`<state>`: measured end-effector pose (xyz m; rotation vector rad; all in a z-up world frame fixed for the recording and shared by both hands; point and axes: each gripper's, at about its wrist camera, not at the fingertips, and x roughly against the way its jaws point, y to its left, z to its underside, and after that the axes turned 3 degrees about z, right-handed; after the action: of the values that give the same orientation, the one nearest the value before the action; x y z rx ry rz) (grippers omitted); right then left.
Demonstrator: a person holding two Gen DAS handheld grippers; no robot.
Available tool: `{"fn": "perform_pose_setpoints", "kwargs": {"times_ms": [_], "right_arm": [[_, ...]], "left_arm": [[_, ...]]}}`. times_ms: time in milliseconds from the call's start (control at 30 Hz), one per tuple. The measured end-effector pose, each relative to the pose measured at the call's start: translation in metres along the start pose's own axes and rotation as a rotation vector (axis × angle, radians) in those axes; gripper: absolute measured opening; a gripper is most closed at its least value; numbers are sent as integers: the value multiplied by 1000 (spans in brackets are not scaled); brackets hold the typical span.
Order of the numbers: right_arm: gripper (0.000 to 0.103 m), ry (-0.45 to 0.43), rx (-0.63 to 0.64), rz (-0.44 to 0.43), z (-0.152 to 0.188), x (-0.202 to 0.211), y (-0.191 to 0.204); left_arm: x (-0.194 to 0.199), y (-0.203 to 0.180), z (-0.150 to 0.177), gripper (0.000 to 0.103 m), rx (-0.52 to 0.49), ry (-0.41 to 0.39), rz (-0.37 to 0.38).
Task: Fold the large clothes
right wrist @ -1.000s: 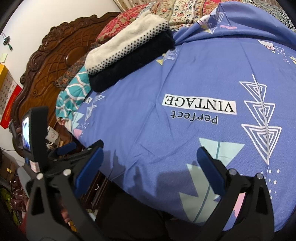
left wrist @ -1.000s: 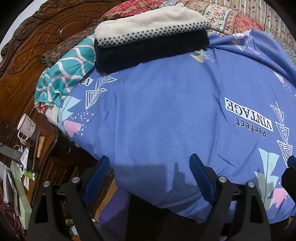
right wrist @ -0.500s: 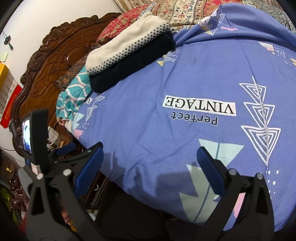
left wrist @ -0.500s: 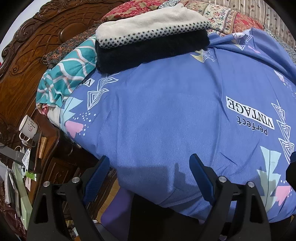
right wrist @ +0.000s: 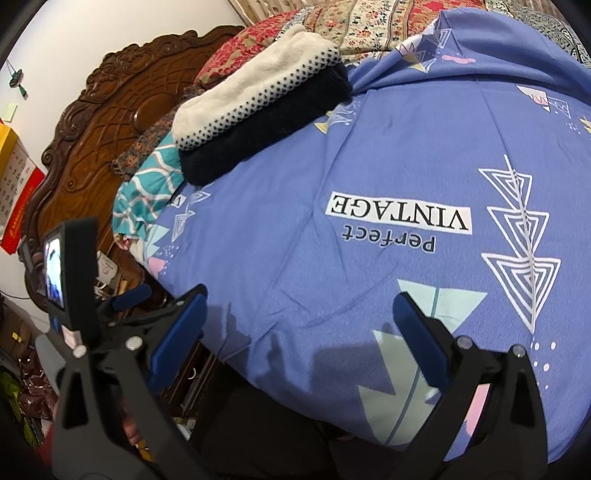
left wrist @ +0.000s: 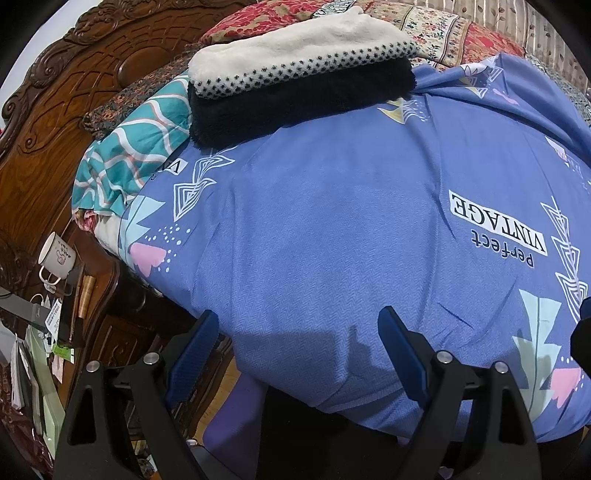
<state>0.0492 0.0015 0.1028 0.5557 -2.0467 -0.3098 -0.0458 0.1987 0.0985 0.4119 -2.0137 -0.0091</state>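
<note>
A blue printed sheet (left wrist: pixel 332 229) lettered "Perfect VINTAGE" lies spread flat over the bed (right wrist: pixel 369 155). At its far end sits a folded stack: a cream fleece garment (left wrist: pixel 295 48) on top of a black fleece one (left wrist: pixel 295 107); the right wrist view shows the cream one (right wrist: pixel 258 85) and the black one (right wrist: pixel 266 136) too. My left gripper (left wrist: pixel 298 321) hovers open over the sheet's near edge, nothing between its blue pads. My right gripper (right wrist: pixel 300 299) is open too, just right of it, also over the near edge. Neither touches the fabric.
A carved wooden headboard (left wrist: pixel 74 92) rises at the left. A teal patterned cloth (left wrist: pixel 133 158) and floral pillows (left wrist: pixel 258 22) lie by it. A cluttered bedside stand with a white mug (left wrist: pixel 57 256) stands left of the bed.
</note>
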Motion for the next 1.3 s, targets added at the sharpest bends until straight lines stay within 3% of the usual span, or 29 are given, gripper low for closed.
{"fn": "perform_pose_setpoints", "kwargs": {"times_ms": [1300], "right_arm": [[97, -2, -4, -1, -1, 1, -3]], "left_arm": [[-2, -2, 2, 103, -11, 7, 7]]}}
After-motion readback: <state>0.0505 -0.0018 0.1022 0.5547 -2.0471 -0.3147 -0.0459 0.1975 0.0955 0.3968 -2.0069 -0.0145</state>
